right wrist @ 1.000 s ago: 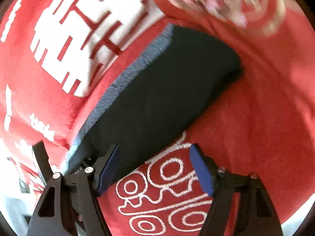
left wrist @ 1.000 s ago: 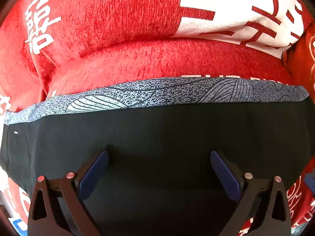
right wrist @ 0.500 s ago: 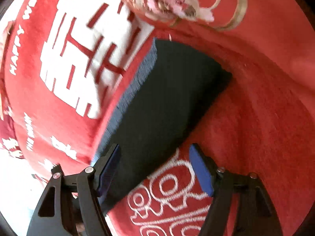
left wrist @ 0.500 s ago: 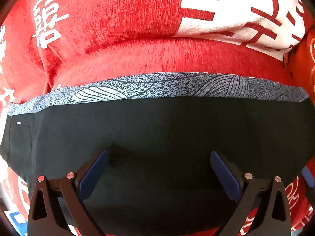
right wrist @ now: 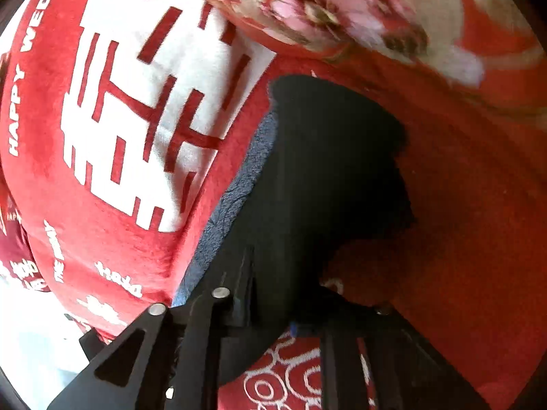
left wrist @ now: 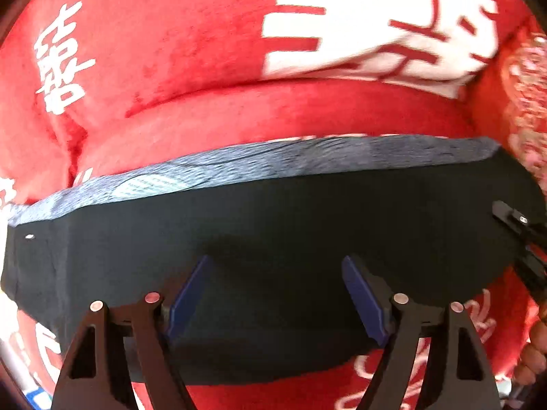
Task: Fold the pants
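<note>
Black pants (left wrist: 307,232), folded into a long strip, lie across a red blanket (left wrist: 205,68); a grey patterned band (left wrist: 239,167) runs along their far edge. My left gripper (left wrist: 277,290) hangs over the middle of the strip. Its jaws are closing, and its blue pads (left wrist: 191,294) still stand apart with fabric below them. In the right wrist view, my right gripper (right wrist: 290,321) is closing on the end of the pants (right wrist: 324,171) and pinches a bunched fold of black cloth. That gripper (left wrist: 519,235) also shows at the right edge of the left wrist view.
The red blanket (right wrist: 461,205) bears big white characters (right wrist: 136,119) and white ring patterns (right wrist: 290,382). A floral cushion (right wrist: 342,10) lies just past the pants' far end. A person's fingers (left wrist: 533,352) show at the lower right.
The right jaws have come together on the end of the pants and the cloth has bunched up there. The left jaws have narrowed, and the right gripper has entered the left wrist view.
</note>
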### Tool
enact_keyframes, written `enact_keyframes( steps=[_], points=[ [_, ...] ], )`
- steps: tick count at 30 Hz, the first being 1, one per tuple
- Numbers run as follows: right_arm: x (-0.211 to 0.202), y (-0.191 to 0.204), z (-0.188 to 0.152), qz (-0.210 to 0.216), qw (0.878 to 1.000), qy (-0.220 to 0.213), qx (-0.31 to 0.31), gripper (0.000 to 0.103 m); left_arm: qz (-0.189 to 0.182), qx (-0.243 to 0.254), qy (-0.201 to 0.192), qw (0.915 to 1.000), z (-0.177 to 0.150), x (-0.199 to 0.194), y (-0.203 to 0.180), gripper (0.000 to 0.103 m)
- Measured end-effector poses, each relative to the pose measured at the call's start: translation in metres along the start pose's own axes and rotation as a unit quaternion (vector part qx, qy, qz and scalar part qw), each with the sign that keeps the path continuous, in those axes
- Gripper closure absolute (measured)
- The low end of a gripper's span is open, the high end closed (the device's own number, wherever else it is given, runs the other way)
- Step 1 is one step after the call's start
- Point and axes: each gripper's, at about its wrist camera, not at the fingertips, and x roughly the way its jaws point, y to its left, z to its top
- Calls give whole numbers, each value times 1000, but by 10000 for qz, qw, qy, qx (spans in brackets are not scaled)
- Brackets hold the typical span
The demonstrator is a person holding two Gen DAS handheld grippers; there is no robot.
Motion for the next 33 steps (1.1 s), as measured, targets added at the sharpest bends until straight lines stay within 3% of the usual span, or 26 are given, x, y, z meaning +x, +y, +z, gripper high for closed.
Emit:
enact_keyframes(
  steps=[3,5,8,12,14,17,23,25,27,29,30,32,33],
  points=[
    [-13,37,-4,-248,9961,-97,-847,91,-304,19,188,9994,-9,18,-12,22],
    [-16,66,-10,-246,9908,-79,-1327,92,-92,111,-176,9997,-20,20,-20,22],
    [-15,111,-23,-348,9764,-52,-2130,92,-174,67,-296,9994,-25,19,-19,22],
    [-3,167,-47,-379,9531,151,-3000,92,-451,101,-115,9989,-22,13,-4,22],
    [4,194,-64,-398,9404,264,-3368,92,-607,-146,-53,9980,-26,0,21,22],
    [24,230,-97,-378,9214,497,-3837,92,-421,-521,-165,9976,-36,-26,74,22],
    [99,261,-183,-587,8823,1231,-4505,91,421,-1125,-162,9926,-57,-49,206,22],
    [138,260,-220,-922,8605,1504,-4780,90,708,-1369,-48,9880,-65,-45,252,22],
    [169,256,-248,-1330,8330,1726,-5085,82,791,-1584,70,9842,-70,-40,281,22],
    [187,258,-282,-1871,7814,1713,-5701,73,827,-1761,94,9809,-74,-40,303,22],
    [184,262,-294,-1955,7601,1590,-5989,68,822,-1826,74,9797,-76,-42,313,22],
    [167,271,-314,-1820,7259,1500,-6461,47,740,-1881,68,9793,-77,-44,323,22],
    [155,275,-320,-1694,7152,1421,-6630,47,703,-1885,78,9795,-80,-44,325,22]
  ],
)
